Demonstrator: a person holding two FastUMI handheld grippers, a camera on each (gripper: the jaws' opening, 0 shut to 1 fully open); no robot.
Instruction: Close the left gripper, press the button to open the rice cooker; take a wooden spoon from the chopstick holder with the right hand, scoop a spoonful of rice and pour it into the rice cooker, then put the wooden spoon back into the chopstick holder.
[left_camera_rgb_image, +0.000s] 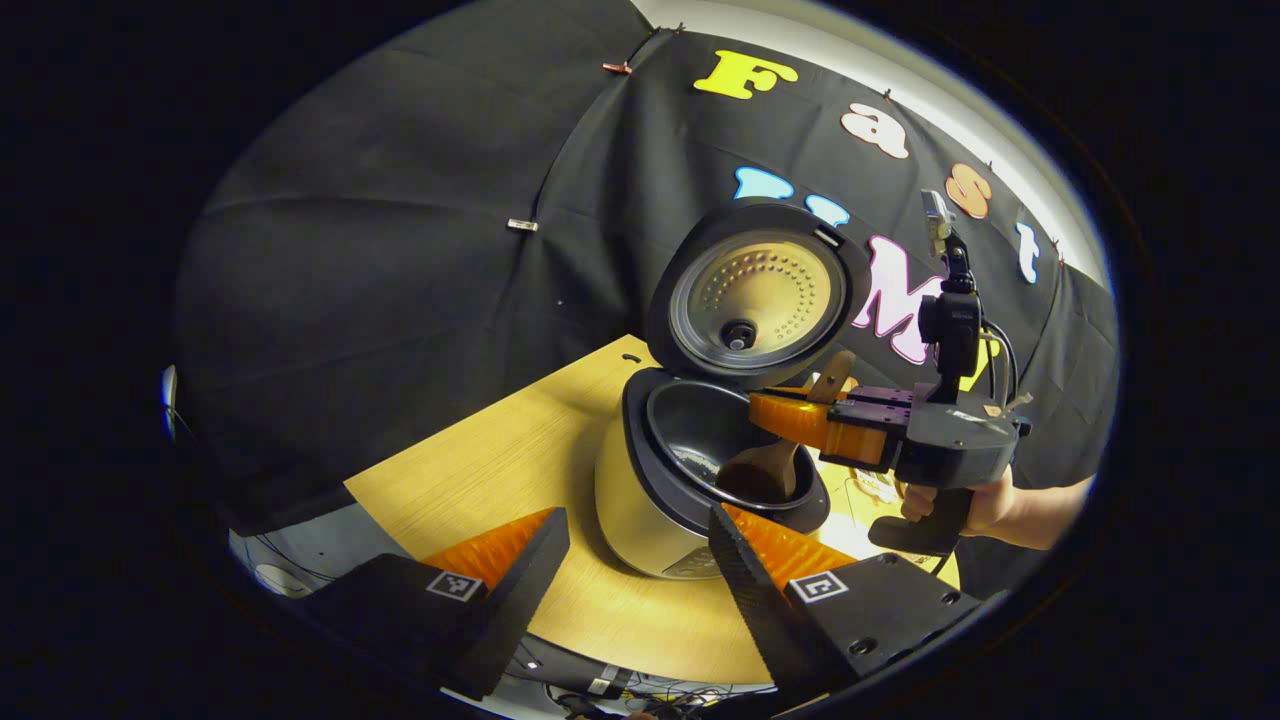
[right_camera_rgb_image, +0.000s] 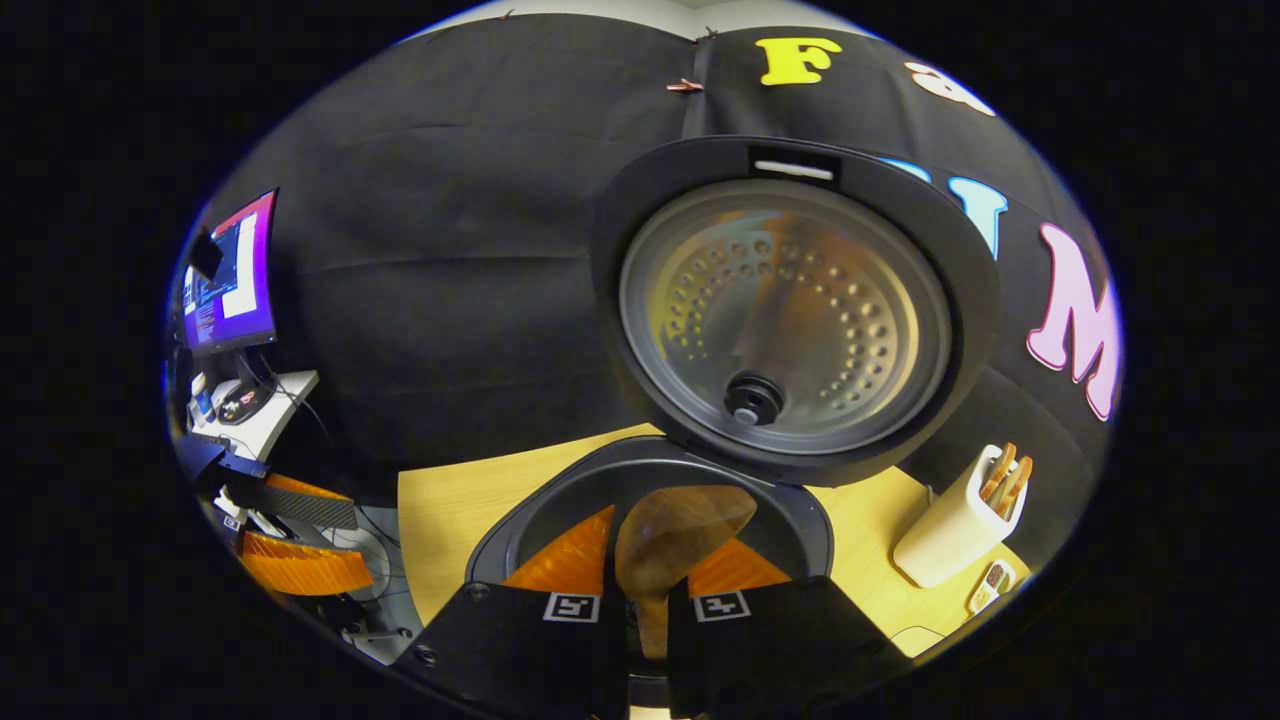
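The rice cooker (left_camera_rgb_image: 640, 500) stands open on the wooden table, its lid (left_camera_rgb_image: 755, 295) tipped up behind the dark inner pot (left_camera_rgb_image: 690, 425). My right gripper (left_camera_rgb_image: 790, 415) is shut on the handle of the wooden spoon (left_camera_rgb_image: 762, 472), whose bowl hangs down inside the pot's right side. In the right gripper view the spoon (right_camera_rgb_image: 680, 530) juts from between my right gripper's (right_camera_rgb_image: 645, 590) fingers over the pot's rim (right_camera_rgb_image: 650, 465), under the lid (right_camera_rgb_image: 785, 310). I cannot tell whether rice is on it. My left gripper (left_camera_rgb_image: 637, 535) is open in front of the cooker, holding nothing.
A white chopstick holder (right_camera_rgb_image: 958, 530) with wooden utensils stands on the table (right_camera_rgb_image: 440, 520) right of the cooker. A hand (left_camera_rgb_image: 990, 500) holds the right gripper. My left gripper (right_camera_rgb_image: 300, 540) hangs off the table's left edge, near a monitor (right_camera_rgb_image: 230, 275) and a cluttered stand.
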